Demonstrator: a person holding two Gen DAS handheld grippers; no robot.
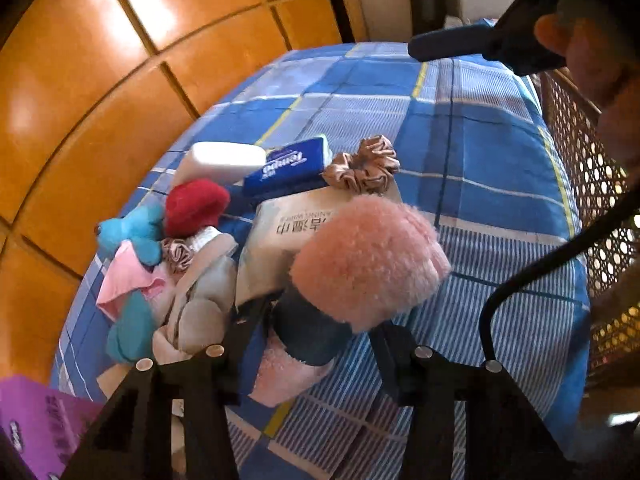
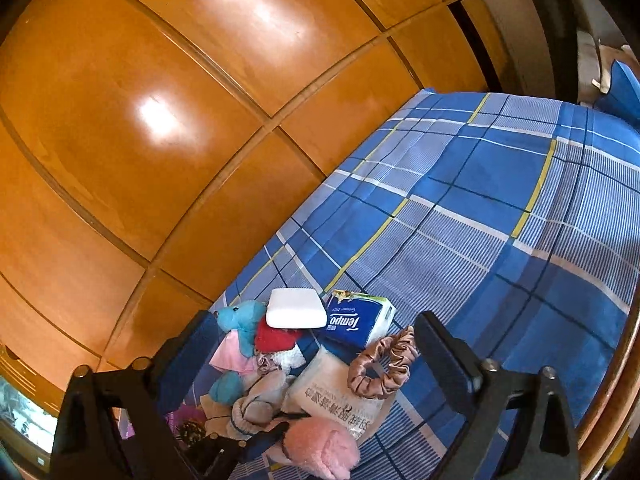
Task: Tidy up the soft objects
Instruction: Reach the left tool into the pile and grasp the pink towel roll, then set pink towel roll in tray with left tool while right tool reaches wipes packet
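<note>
**Left tool closing in on the pink plush at the edge of the pile**

The soft things are lying in a heap on the bed, which is wearing a blue plaid sheet, beside an orange wooden wardrobe. The left tool is pointing down at a fluffy pink plush on the near edge of the heap. One dark finger is sitting right under the plush; whether the pads are pressing on it or only bracketing it I cannot tell. In the right wrist view the same pink plush is showing at the bottom with the dark left tool against it.

The right tool is hovering with its jaws standing wide and nothing between them, framing the heap from farther back.

Behind the plush, a white wet-wipes pack is lying flat with a tan satin scrunchie resting on its far corner. A blue Tempo tissue pack and a white pad are sitting just beyond. To the left, a red plush, a blue stuffed animal, a pink cloth and grey socks are bunching together, touching one another. A purple pack is lying at the near left corner.
</note>
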